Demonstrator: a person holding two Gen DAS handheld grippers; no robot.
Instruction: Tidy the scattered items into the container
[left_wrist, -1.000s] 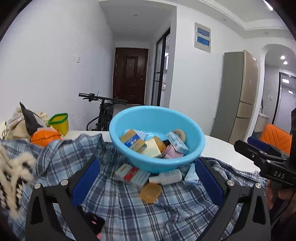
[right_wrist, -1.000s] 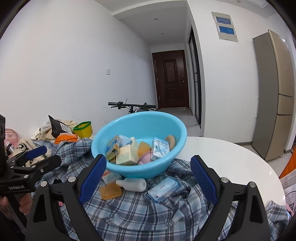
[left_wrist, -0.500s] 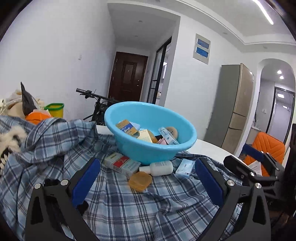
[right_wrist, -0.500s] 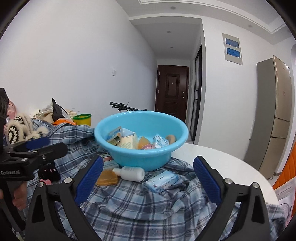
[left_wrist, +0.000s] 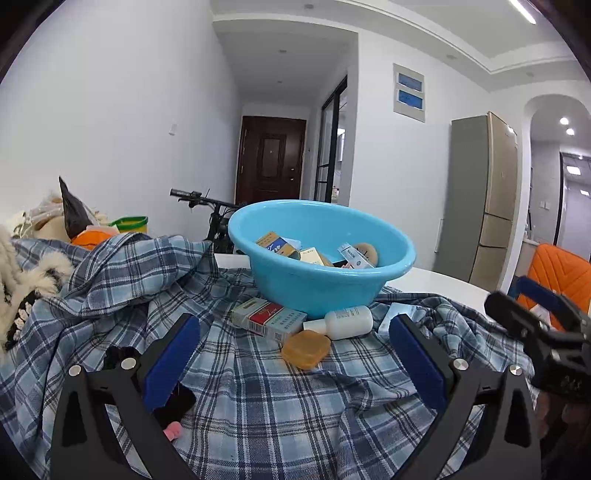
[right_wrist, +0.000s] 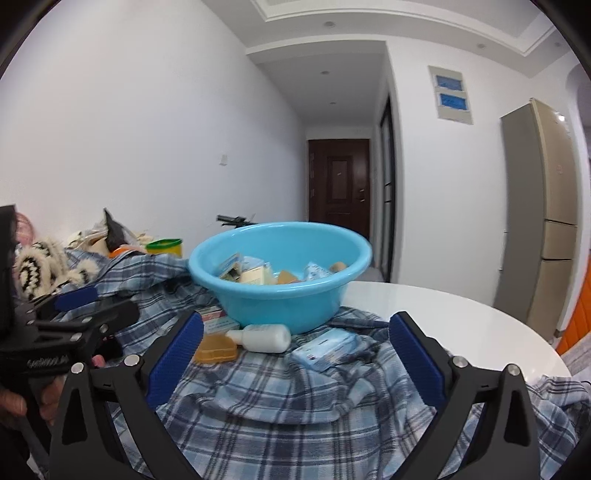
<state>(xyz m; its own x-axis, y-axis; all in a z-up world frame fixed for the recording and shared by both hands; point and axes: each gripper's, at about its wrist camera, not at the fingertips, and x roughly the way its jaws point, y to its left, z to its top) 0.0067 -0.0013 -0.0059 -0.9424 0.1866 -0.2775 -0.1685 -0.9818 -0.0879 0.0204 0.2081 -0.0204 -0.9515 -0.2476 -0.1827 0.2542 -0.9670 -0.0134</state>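
Note:
A light blue basin (left_wrist: 325, 280) stands on a plaid cloth (left_wrist: 258, 406) and holds several small boxes and soaps; it also shows in the right wrist view (right_wrist: 280, 295). In front of it lie a red-and-grey box (left_wrist: 269, 319), a white bottle (left_wrist: 343, 323), an orange soap case (left_wrist: 306, 349) and a blue packet (right_wrist: 325, 349). My left gripper (left_wrist: 291, 354) is open and empty, low over the cloth before these items. My right gripper (right_wrist: 295, 354) is open and empty, facing the bottle (right_wrist: 264, 338) and the packet.
A white round table (right_wrist: 461, 325) is bare to the right. A furry black-and-white item (right_wrist: 40, 269), an orange thing (left_wrist: 92, 236) and a yellow cup (left_wrist: 131, 225) lie at the left. A bicycle (left_wrist: 210, 214) and a fridge (left_wrist: 484, 199) stand behind.
Both grippers have dropped lower and tilted up, so the basin is seen more from the side. Nothing on the cloth has moved. Both grippers stay open.

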